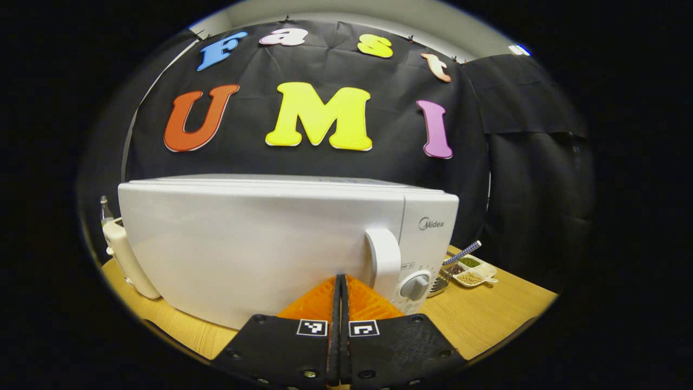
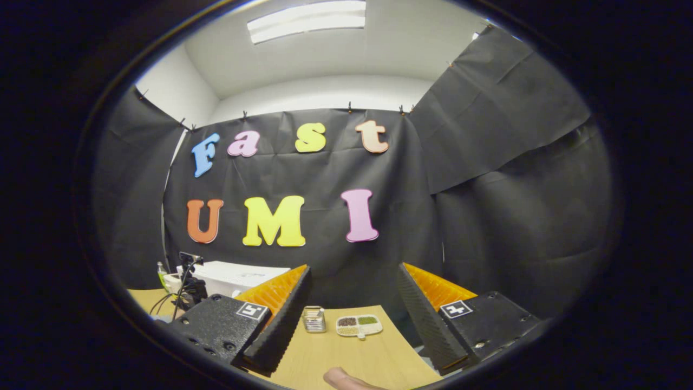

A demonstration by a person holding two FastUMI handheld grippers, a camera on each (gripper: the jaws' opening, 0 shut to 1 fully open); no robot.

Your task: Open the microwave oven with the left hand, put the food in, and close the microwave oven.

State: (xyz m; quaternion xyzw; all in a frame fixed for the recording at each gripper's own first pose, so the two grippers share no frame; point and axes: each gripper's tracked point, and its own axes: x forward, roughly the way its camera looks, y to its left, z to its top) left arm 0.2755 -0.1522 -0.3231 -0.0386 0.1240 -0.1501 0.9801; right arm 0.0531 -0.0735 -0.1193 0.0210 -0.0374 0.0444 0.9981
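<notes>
Microwave oven [image 1: 270, 244] sits straight ahead of my left gripper [image 1: 340, 303], its door closed and close in front of the fingers. My left fingers are pressed together with nothing between them. The door handle [image 1: 383, 262] is the part that matters: it stands upright, long axis vertical, just to the right of my fingertips and slightly beyond them, with the round dial [image 1: 416, 286] beside it further right. To hook or pinch that handle I judge I must spread the fingers and shift a little right, since as they are they aim at the flat door panel.

My right gripper [image 2: 352, 314] hangs well off to the side, fingers wide apart and holding nothing, looking over the wooden table [image 2: 346, 357]. From there the oven lies far to the left, so the left hand is plainly the nearer one. A divided dish of food [image 2: 359, 325] rests on the table ahead of the right fingers, next to what may be a small metal rack [image 2: 314, 318]; it is too small to tell.
</notes>
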